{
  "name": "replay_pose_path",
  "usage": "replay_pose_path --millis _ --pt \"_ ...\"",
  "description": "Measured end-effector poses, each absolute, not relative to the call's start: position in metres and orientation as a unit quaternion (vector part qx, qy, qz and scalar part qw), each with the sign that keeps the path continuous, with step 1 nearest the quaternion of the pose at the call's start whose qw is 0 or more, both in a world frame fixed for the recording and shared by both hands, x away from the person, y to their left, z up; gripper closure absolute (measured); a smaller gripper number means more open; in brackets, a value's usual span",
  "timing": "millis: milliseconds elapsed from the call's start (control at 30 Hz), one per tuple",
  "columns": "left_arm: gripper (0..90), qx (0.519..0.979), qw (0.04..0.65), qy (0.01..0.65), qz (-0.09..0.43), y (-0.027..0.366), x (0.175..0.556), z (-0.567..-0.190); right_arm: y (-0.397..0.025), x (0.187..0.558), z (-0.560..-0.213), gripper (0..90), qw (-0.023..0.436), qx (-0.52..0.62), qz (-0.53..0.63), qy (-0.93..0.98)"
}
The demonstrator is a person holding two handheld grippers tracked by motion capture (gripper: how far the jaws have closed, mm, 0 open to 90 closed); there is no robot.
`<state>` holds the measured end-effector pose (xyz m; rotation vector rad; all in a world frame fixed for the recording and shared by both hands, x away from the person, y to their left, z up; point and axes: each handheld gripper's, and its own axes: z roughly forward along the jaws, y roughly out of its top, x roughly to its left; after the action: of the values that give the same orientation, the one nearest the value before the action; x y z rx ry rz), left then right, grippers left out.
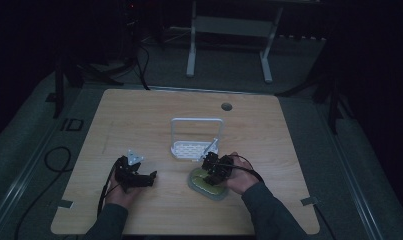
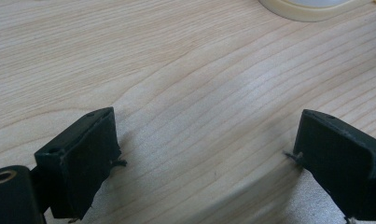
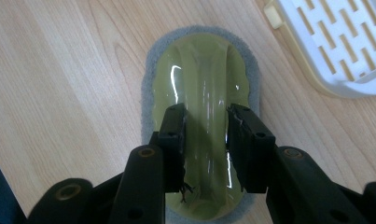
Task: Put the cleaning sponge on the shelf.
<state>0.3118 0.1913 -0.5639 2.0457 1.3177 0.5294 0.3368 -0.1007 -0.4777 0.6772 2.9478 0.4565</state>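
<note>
Olive-green scrubber (image 3: pixel 202 93) handle sits between the right gripper (image 3: pixel 205 122) jaws, closed on it; lift straight. Left gripper (image 2: pixel 204 154) jaws are open.

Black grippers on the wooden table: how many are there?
2. The left gripper is held open low over bare wood near the table's front left. The right gripper is clamped on the raised handle of the olive-green oval scrubber with a grey pad, front centre.

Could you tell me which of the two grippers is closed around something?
The right gripper: its jaws clamp the raised handle of the green scrubbing brush. The left gripper is open over bare table.
</note>
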Motion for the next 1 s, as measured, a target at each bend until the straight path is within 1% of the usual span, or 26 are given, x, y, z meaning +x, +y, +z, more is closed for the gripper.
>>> replay_pose_path --millis 33,67,500,1000 --pt "6.6 0.778 0.32 0.501 0.202 0.1913 0.3118 -0.5639 -0.1006 0.3369 -0.4774 70.0 0.037 0.221 0.146 0.963" --pt "6.6 0.778 0.32 0.501 0.202 0.1912 0.3118 -0.5639 -0.1004 0.3366 -0.4772 70.4 0.038 0.22 0.146 0.964" --pt "6.6 0.778 0.32 0.501 0.201 0.1912 0.3118 -0.5639 -0.1025 0.3375 -0.4752 70.7 0.029 0.209 0.122 0.97" --pt "6.6 0.778 0.32 0.501 0.202 0.1912 0.3118 -0.5639 -0.0992 0.3404 -0.4738 70.7 -0.001 0.183 0.071 0.981"
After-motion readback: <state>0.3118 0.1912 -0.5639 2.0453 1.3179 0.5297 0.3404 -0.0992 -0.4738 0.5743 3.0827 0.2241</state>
